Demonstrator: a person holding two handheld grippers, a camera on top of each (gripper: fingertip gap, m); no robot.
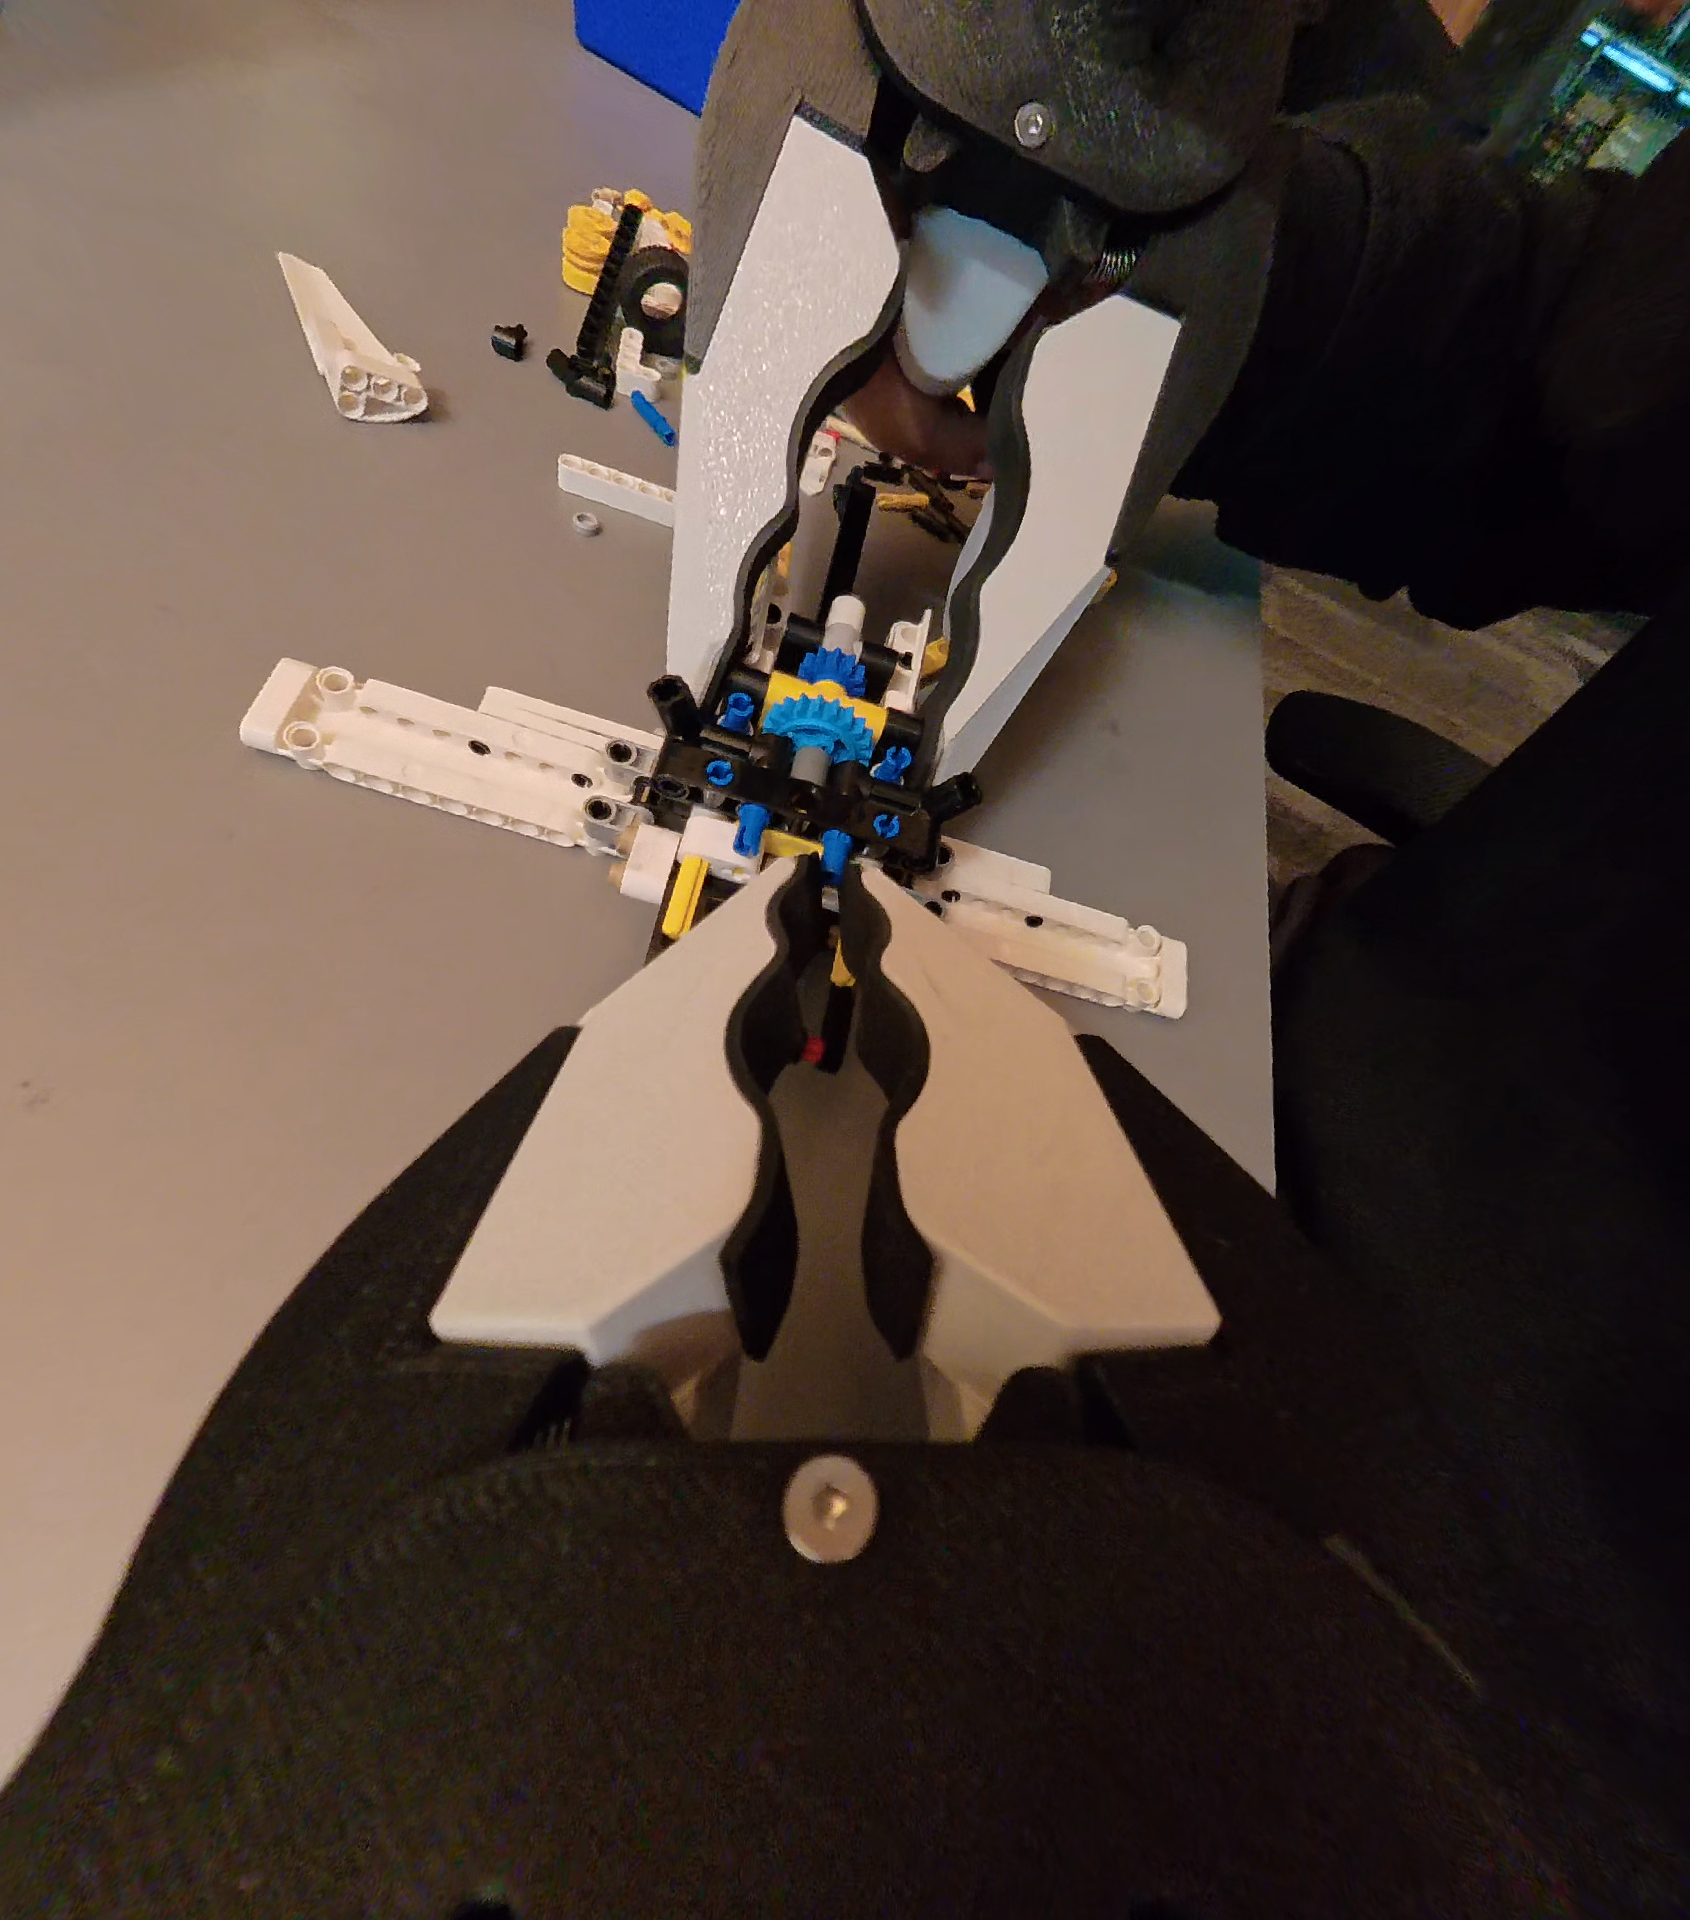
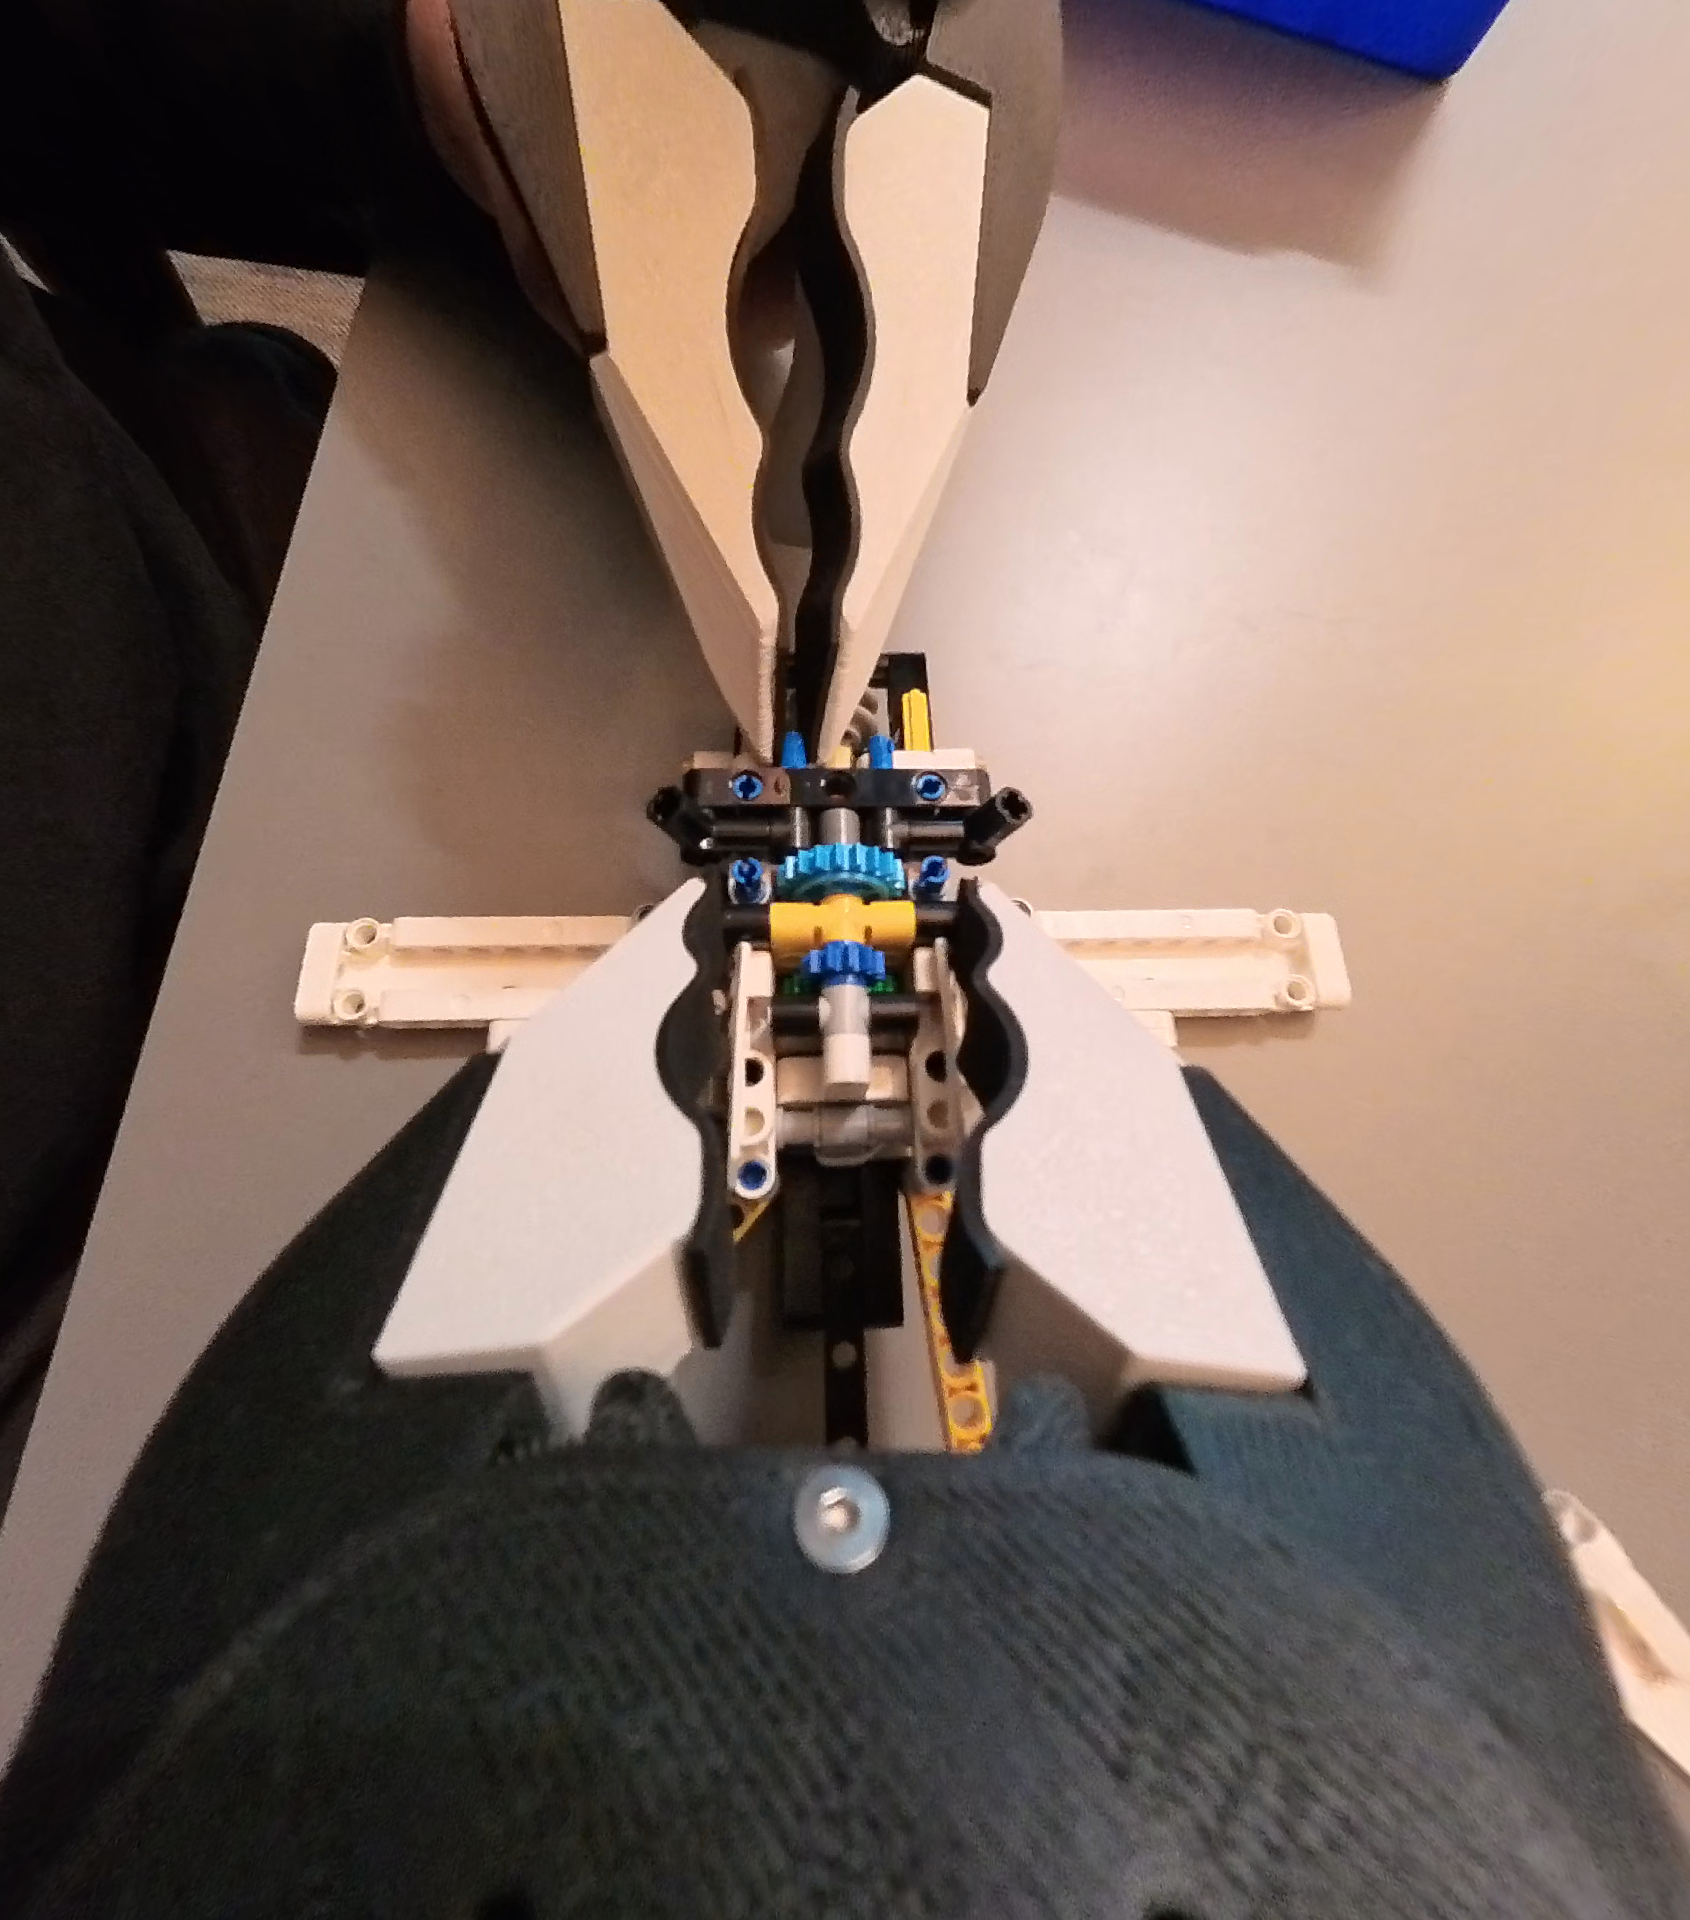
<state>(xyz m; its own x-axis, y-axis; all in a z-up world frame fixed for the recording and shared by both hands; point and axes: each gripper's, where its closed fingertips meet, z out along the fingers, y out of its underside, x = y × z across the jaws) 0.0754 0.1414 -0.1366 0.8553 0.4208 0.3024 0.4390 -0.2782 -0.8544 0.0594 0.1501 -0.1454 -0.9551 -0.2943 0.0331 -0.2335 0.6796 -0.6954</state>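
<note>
The left gripper (image 1: 825, 883) has its fingers pressed nearly together on a blue pin (image 1: 833, 847) at the near edge of the brick-built model (image 1: 799, 764), which lies on the grey table (image 1: 145, 831) with 2 white wing panels (image 1: 425, 743) spread sideways. The right gripper (image 2: 836, 914) clamps the model's body from the opposite end, its black pads (image 2: 690, 997) against the side beams. Judging by this, the right clamp should hold firm and square while the left works the pin straight along its axis, clear of the blue gears (image 1: 810, 722).
</note>
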